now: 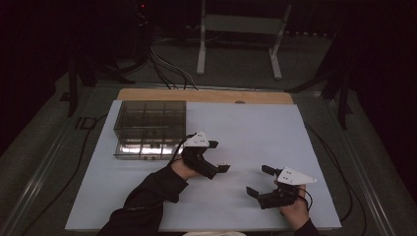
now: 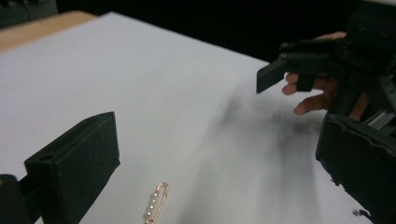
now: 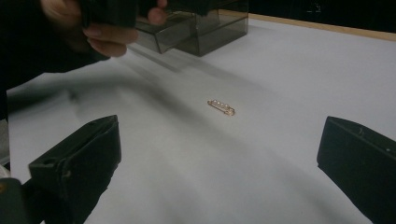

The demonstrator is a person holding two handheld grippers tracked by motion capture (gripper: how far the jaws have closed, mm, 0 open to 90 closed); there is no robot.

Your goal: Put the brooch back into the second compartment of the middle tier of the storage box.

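pearl pin [image 3: 221,107] was left flat on the counter [image 1: 255,128], at 12 o'clock of the right tool [image 1: 260,181]; both tools, left tool [image 1: 212,160] included, were held wide open and empty, likely for pickup.

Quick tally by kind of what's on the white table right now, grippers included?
Gold pin with pearls: 1
Smoky clear compartment box: 1
Hand-held grippers: 2, the left gripper and the right gripper, both with jaws open
Total: 4
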